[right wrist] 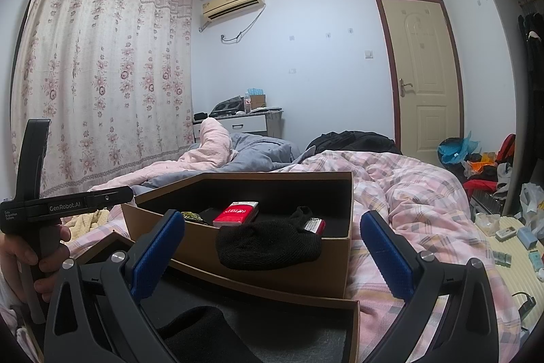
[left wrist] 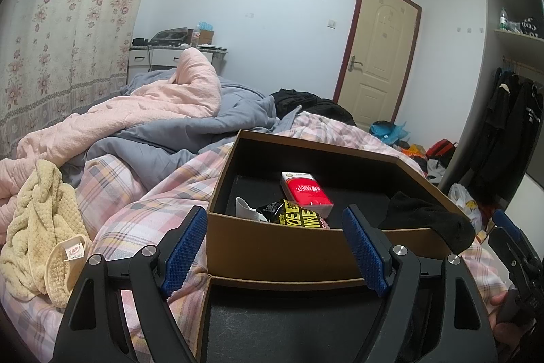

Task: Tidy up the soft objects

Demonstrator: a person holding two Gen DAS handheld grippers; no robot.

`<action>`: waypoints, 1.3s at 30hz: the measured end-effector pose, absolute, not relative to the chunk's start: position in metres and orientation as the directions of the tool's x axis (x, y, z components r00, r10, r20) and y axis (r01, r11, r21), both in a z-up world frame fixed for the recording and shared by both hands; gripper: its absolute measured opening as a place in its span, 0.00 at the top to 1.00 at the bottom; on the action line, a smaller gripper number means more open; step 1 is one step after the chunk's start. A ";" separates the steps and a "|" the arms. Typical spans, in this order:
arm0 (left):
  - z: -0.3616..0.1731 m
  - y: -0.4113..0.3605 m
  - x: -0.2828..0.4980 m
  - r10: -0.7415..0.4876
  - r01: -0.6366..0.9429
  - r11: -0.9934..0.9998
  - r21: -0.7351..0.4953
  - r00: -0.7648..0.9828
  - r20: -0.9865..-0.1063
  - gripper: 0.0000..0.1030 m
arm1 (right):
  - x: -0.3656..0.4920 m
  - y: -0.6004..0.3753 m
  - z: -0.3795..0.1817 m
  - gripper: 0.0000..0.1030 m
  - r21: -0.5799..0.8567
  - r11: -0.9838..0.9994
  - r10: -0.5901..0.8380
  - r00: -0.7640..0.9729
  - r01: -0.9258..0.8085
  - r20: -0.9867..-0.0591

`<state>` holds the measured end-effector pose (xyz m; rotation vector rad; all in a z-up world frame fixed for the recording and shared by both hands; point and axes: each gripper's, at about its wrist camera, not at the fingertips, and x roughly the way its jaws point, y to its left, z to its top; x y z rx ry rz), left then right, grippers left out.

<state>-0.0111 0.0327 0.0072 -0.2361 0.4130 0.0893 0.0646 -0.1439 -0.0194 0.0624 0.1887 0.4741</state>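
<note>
left gripper (left wrist: 275,247): jaws apart, holding nothing, near cardboard box (left wrist: 289,247) on bed | right gripper (right wrist: 272,247): jaws apart, holding nothing | black sock (right wrist: 268,244): draped over near box wall | beige towel (left wrist: 40,227): far left on plaid quilt (left wrist: 142,193)

Box (left wrist: 272,247) top open to my reach; black sock (left wrist: 428,223) drapes front rim, tissue pack (left wrist: 306,193) and snack bag (left wrist: 295,215) crowd floor. Left side bare.
</note>
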 end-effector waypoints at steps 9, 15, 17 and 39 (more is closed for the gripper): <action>0.007 0.033 -0.011 0.038 -0.134 0.969 -0.209 0.912 -0.408 0.23 | 0.064 -0.143 -0.021 0.01 0.106 0.888 0.460 0.871 -0.448 -0.171; 0.007 0.033 -0.011 0.039 -0.134 0.969 -0.209 0.913 -0.407 0.23 | 0.065 -0.143 -0.020 0.01 0.106 0.888 0.461 0.871 -0.448 -0.170; 0.007 0.033 -0.011 0.038 -0.134 0.969 -0.209 0.912 -0.408 0.23 | 0.065 -0.143 -0.020 0.01 0.106 0.888 0.460 0.871 -0.448 -0.171; 0.008 0.033 -0.011 0.038 -0.134 0.969 -0.209 0.912 -0.408 0.23 | 0.064 -0.142 -0.023 0.01 0.107 0.888 0.461 0.870 -0.448 -0.176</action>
